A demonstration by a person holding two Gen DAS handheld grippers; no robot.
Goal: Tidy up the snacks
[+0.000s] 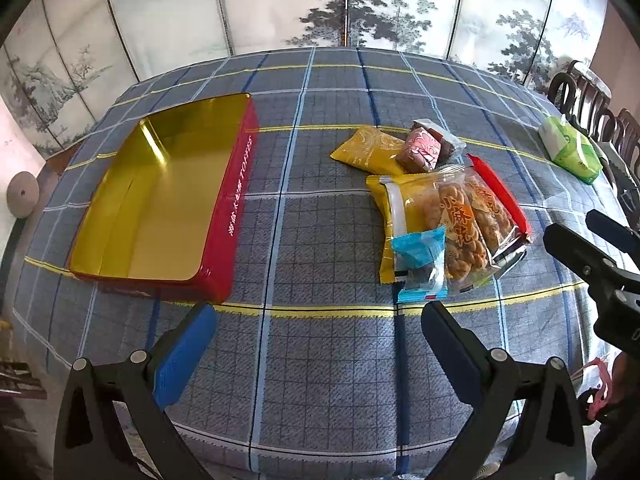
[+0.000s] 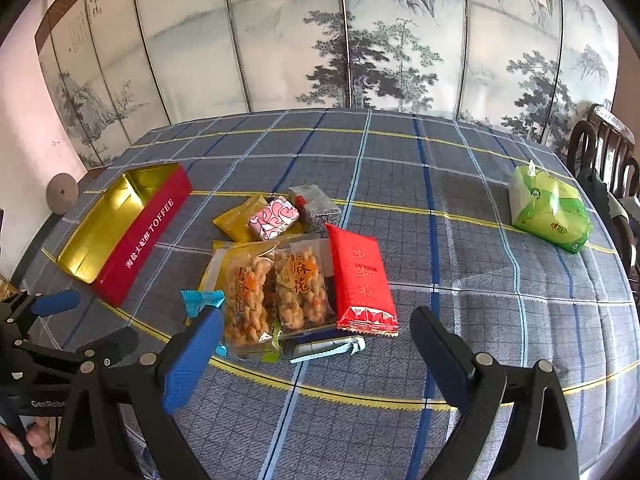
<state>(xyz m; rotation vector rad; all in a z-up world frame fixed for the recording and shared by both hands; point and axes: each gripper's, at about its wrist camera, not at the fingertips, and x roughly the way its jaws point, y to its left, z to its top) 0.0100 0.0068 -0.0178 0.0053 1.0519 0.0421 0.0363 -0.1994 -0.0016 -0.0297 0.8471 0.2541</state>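
On the blue-grey plaid tablecloth (image 1: 320,360) nothing is sorted yet, by my reading: the open red toffee tin with gold lining (image 1: 160,200) lies empty on the left side, and every snack sits outside it in one loose pile toward the middle, well apart from the tin. All packing is left to do.

Pile, largest first: flat red rectangular packet (image 2: 362,280) on the right edge; two clear bags of golden twisted dough sticks (image 2: 276,288) side by side, touching it; yellow foil packet (image 1: 370,150) at the far side, with a second yellow wrapper under the clear bags; pink-and-white patterned square packet (image 2: 274,217) resting on the far yellow one; silver-grey wrapped piece (image 2: 314,204) just beside it; small light-blue wrapper (image 1: 422,264) at the near edge.

Green tissue pack (image 2: 550,210) stands far right, not part of the pile.

Left gripper (image 1: 320,328): fingers wide apart, holding nothing, hovering near the tin's corner. Right gripper (image 2: 318,332): likewise spread and empty, poised just short of the pile.
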